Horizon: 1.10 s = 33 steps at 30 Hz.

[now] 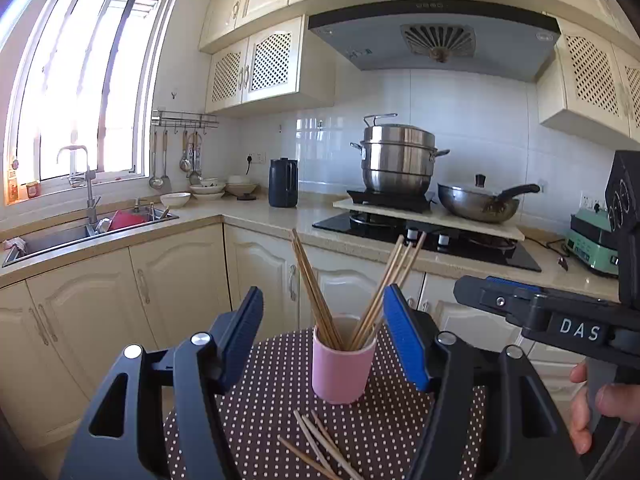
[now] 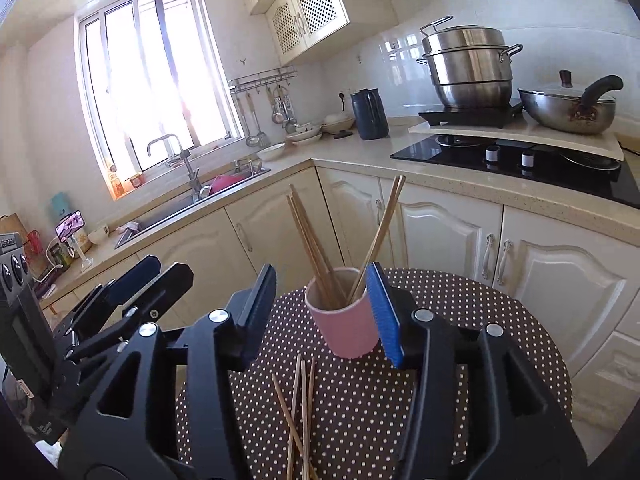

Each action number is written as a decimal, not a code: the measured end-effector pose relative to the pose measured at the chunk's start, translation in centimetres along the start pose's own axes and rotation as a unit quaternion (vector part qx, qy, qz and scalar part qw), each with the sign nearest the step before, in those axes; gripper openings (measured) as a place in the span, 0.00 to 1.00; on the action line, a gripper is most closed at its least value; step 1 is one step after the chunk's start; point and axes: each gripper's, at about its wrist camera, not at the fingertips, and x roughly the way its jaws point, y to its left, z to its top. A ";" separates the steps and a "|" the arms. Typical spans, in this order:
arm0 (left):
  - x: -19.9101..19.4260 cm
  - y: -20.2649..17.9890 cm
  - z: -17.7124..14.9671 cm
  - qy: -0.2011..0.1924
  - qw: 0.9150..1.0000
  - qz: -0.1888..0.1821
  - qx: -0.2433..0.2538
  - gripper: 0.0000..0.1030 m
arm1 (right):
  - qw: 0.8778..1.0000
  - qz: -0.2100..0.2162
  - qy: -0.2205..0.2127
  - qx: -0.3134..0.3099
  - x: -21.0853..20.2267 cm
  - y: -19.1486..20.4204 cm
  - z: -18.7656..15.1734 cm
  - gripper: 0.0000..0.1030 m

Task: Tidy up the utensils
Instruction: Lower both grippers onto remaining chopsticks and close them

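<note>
A pink cup [image 1: 340, 372] [image 2: 348, 328] stands upright on a round brown table with white dots [image 1: 272, 400] [image 2: 460, 320]. Several wooden chopsticks [image 1: 312, 280] [image 2: 308, 236] lean inside it. A few loose chopsticks [image 1: 320, 440] [image 2: 300, 408] lie crossed on the cloth in front of the cup. My left gripper [image 1: 324, 320] is open and holds nothing, with the cup seen beyond its tips. My right gripper [image 2: 320, 280] is open too; its right blue pad overlaps the cup's edge without pressing it. Each gripper also shows in the other's view, the right gripper [image 1: 480, 292] and the left gripper [image 2: 136, 276].
Behind the table runs an L-shaped counter with cream cabinets. On it are a sink [image 1: 80, 236], a dark kettle [image 1: 283, 183], a hob [image 1: 432, 236], a steel steamer pot [image 1: 396, 156] and a wok [image 1: 480, 200]. A person's hand [image 1: 592, 408] holds the right gripper's handle.
</note>
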 end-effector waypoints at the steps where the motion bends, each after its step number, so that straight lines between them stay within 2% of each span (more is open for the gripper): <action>1: -0.1 -0.1 -0.3 0.007 1.000 -0.001 0.002 0.60 | 1.000 0.000 0.003 -0.002 -0.1 0.1 -0.3 0.46; 6: -0.4 -0.1 -2.1 0.049 0.999 -0.003 0.006 0.61 | 1.000 -0.001 0.025 -0.009 -0.2 0.7 -2.4 0.46; 15: 1.0 0.8 -5.3 0.123 0.992 -0.013 -0.002 0.61 | 0.995 -0.018 0.092 -0.029 2.2 0.5 -6.4 0.46; 24: 4.3 3.2 -9.1 0.215 0.976 -0.024 -0.033 0.61 | 0.981 -0.012 0.184 -0.054 6.3 -0.1 -9.9 0.46; 28: 5.3 3.9 -10.4 0.242 0.969 -0.027 -0.043 0.61 | 0.970 0.009 0.232 -0.072 8.2 0.5 -11.2 0.35; 33: 6.6 4.5 -11.9 0.281 0.957 -0.031 -0.060 0.61 | 0.957 0.034 0.281 -0.069 10.7 1.2 -12.6 0.33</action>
